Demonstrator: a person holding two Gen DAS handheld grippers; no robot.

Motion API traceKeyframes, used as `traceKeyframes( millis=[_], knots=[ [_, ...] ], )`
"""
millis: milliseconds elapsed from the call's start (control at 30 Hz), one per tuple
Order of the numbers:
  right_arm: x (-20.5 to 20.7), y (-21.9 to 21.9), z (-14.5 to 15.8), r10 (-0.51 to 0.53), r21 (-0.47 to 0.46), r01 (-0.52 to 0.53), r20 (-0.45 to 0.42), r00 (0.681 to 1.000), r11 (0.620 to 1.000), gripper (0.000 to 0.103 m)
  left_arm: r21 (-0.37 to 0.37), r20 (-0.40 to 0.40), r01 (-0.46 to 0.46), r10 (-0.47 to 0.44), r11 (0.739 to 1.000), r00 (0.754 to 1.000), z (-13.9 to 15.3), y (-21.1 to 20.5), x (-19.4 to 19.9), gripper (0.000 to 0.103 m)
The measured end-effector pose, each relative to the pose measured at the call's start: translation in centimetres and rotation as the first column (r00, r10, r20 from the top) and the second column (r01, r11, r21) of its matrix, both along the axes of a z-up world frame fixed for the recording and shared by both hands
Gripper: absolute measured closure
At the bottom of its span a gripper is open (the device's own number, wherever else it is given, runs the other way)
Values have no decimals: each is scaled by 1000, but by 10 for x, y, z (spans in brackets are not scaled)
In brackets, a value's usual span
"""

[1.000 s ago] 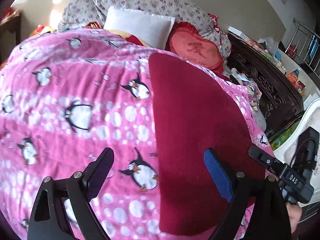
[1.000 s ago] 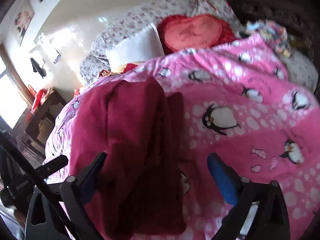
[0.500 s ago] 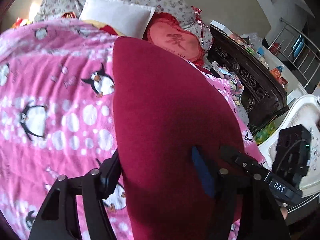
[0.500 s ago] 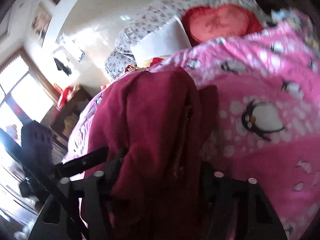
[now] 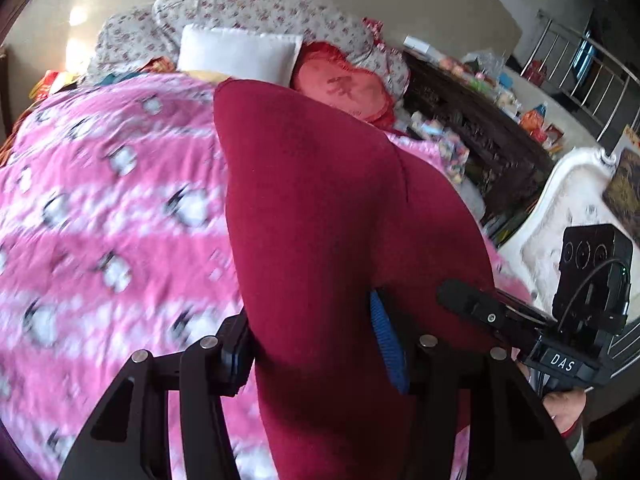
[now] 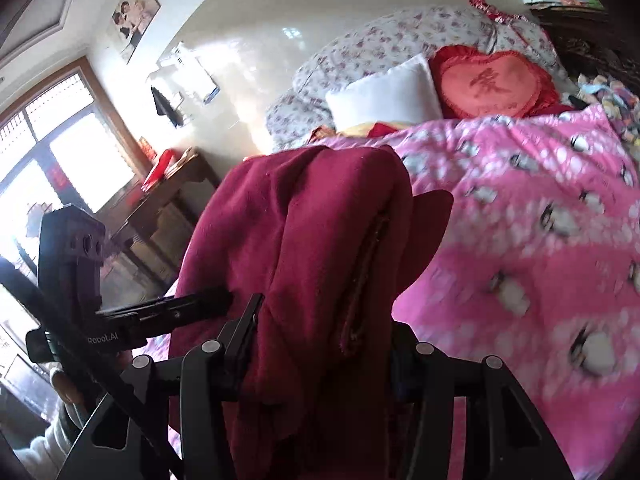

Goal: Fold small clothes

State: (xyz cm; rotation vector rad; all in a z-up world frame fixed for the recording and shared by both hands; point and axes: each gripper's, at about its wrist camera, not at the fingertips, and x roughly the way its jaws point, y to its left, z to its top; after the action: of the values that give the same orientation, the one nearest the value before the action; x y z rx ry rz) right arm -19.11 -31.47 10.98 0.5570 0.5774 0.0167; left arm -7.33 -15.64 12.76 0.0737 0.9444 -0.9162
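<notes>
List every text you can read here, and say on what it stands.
"DAS": label on the right gripper.
"Robot.AI": side of the left gripper.
A red Chinese character: heart cushion; I cannot read it surely.
Lettering under it: too small.

"DAS" stands in white on the black right hand-held gripper (image 5: 460,300) body at right. "Robot.AI" marks the black left hand-held gripper (image 6: 224,300). The far red heart-shaped cushion (image 6: 494,86) bears one embroidered Chinese character.

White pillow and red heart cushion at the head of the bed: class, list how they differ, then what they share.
The white pillow is rectangular and plain; the red heart cushion is heart-shaped, frilled at the edge, and carries a character on its face. The pillow sits left of the cushion in both views. Both lean against the floral bedding behind the pink penguin blanket.
</notes>
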Motion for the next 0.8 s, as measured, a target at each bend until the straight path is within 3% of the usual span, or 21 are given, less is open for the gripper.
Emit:
traceKeyframes(
  millis=[167,267,300,500,567,667,800],
  knots=[
    [-3,34,-32,9,2,-9,-58,998,1000,44,71,-22,-30,31,997,999,-41,29,-9,49],
    [6,38,-67,-15,3,16,-180,983,1000,41,153,-36,-52,58,987,998,-81,28,-6,46],
    [2,37,-72,-23,-6,23,-198,980,1000,40,144,-23,-74,78,987,997,-86,31,-7,41],
    [-29,33,-22,-108,-118,98,-78,991,988,37,128,116,-201,186,971,976,-53,52,-17,31],
    [-27,36,-11,-74,-130,66,-54,996,989,53,130,166,-242,220,961,961,-46,55,-21,30],
    [-10,49,-7,-11,-157,1,-67,998,988,63,165,199,-272,238,948,951,-53,48,-28,27],
    [35,60,-37,-45,-300,-20,-209,977,954,73,213,209,-283,239,935,948,-78,31,-27,25]
  ],
)
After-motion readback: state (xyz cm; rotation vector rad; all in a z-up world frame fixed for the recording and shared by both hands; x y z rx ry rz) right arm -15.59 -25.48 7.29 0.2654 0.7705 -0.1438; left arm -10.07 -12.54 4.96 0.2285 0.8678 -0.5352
